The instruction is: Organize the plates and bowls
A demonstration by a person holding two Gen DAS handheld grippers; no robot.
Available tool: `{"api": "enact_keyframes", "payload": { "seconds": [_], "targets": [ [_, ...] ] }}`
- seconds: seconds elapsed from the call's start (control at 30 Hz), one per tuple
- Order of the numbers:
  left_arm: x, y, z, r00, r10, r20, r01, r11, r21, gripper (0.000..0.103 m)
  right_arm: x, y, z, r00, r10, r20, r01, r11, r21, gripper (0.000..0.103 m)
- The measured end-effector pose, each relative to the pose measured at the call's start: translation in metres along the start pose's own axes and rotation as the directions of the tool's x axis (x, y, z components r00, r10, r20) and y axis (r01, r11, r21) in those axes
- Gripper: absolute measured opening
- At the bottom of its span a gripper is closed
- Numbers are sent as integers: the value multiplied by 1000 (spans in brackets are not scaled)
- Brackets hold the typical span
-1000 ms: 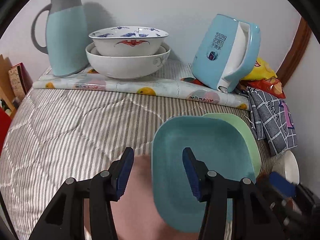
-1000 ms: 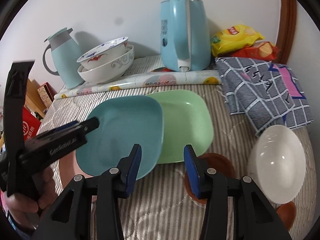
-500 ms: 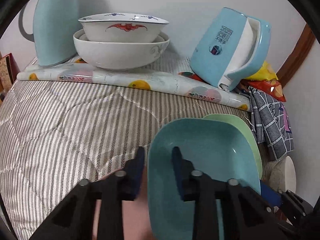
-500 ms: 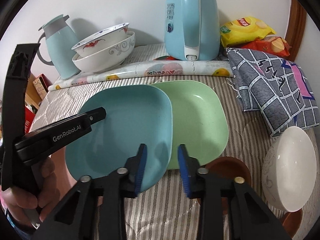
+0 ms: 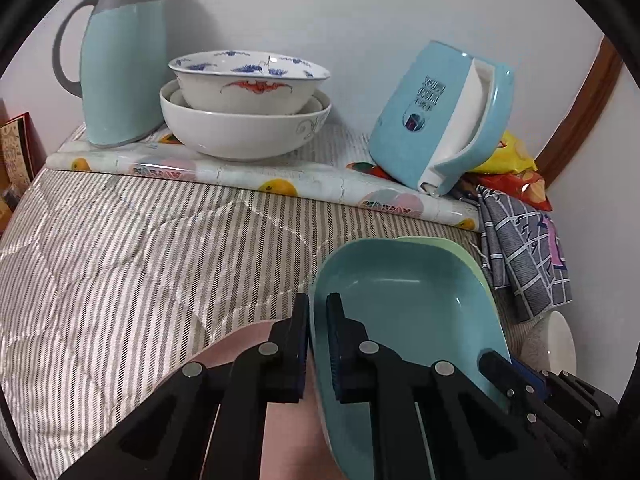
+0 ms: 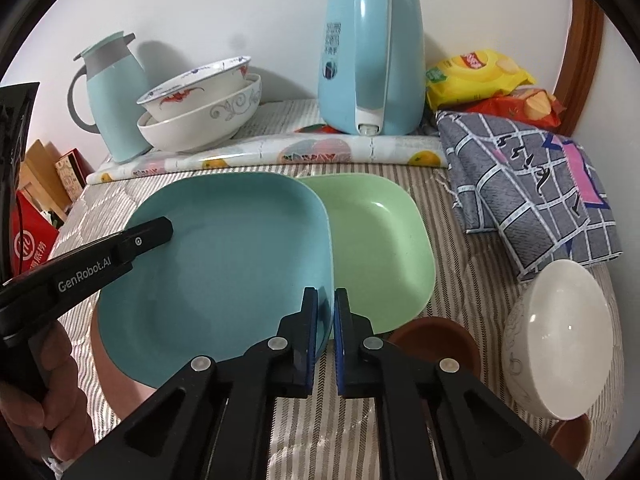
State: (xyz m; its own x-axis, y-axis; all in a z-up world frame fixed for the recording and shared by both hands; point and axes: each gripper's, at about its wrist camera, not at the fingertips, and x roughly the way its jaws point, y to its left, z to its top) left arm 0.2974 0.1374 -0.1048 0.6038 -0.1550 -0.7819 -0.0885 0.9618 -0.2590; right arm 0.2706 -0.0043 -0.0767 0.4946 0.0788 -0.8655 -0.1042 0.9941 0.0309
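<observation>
Each hand-held gripper clamps a rim of the blue plate (image 6: 216, 264): left (image 5: 318, 320), right (image 6: 326, 312). The plate overlaps the green plate (image 6: 380, 248) beside it.

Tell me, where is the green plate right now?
In the right wrist view the green plate lies on the striped cloth in the middle, its left edge tucked under the blue plate, in front of the blue kettle.

One plate (image 6: 216, 264) overlaps another plate (image 6: 380, 248) on its right; nested bowls (image 6: 200, 108) sit behind between flask (image 6: 116, 96) and kettle (image 6: 372, 52), lone bowl (image 6: 560, 344) far right.
</observation>
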Motion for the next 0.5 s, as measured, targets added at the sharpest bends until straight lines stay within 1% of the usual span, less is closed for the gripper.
{"api": "enact_keyframes", "payload": {
  "seconds": [0.27, 0.5],
  "targets": [
    [-34, 7, -7, 999, -14, 38, 15, 1000, -22, 9, -29, 8, -5, 999, 14, 48, -13, 1000, -18, 7],
    [-64, 15, -19, 997, 9, 72, -5, 999, -43, 9, -51, 22, -9, 996, 34, 81, -30, 998, -46, 6]
  ]
}}
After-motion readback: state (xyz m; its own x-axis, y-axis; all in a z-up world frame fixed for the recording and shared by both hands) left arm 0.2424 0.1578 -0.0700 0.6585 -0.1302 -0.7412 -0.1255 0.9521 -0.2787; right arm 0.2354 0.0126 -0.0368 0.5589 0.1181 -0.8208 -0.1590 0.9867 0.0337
